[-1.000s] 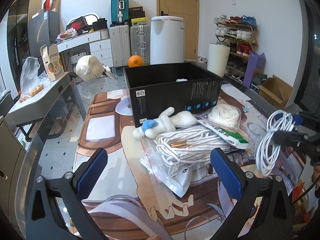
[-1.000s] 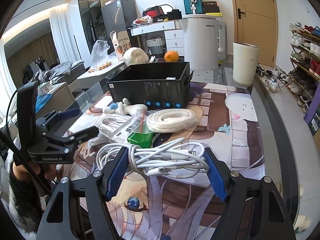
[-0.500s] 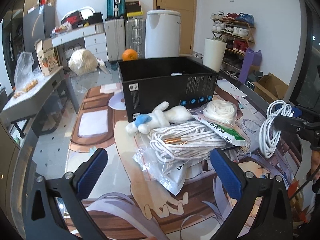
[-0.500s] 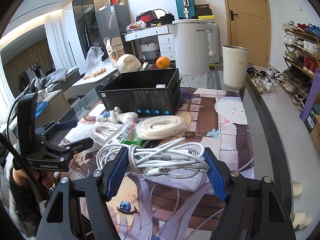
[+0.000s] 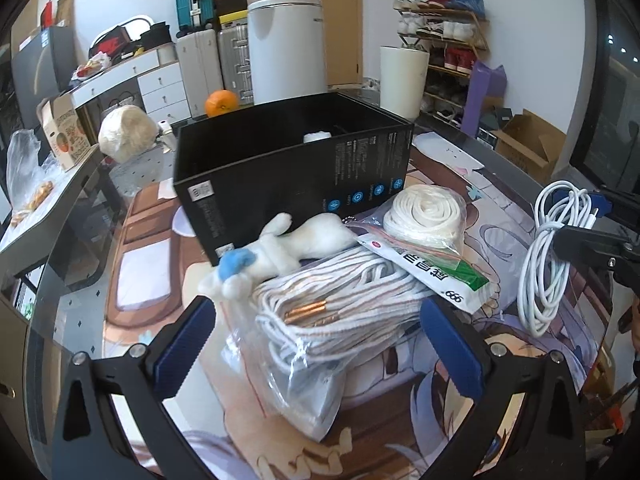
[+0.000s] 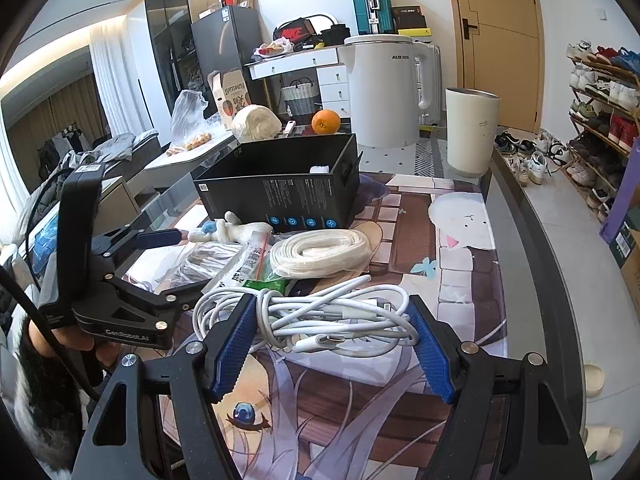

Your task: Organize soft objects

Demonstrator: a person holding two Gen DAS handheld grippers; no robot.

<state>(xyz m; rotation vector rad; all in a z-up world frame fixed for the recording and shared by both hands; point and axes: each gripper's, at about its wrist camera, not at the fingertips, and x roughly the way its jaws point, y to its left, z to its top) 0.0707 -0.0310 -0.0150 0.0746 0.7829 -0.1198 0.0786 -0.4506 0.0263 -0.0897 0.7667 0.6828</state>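
Both pads of right gripper clamp white cable bundle.

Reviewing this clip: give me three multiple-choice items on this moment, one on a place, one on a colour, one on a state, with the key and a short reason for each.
1. Where does the orange sit?
A. Inside the black box
B. Behind the black box, on the far part of the table
C. On the shoe rack

2. What colour is the patch on the white plush toy?
A. Blue
B. Red
C. Green

3. What is the right gripper doing?
A. Standing open over bare mat
B. Closed on the plush toy
C. Gripping the coiled white cable

Key: 1 B, it shows beyond the box's far rim. 2 A, a blue patch at the toy's near end. 3 C, the bundle spans both blue pads and hangs from them in the left wrist view.
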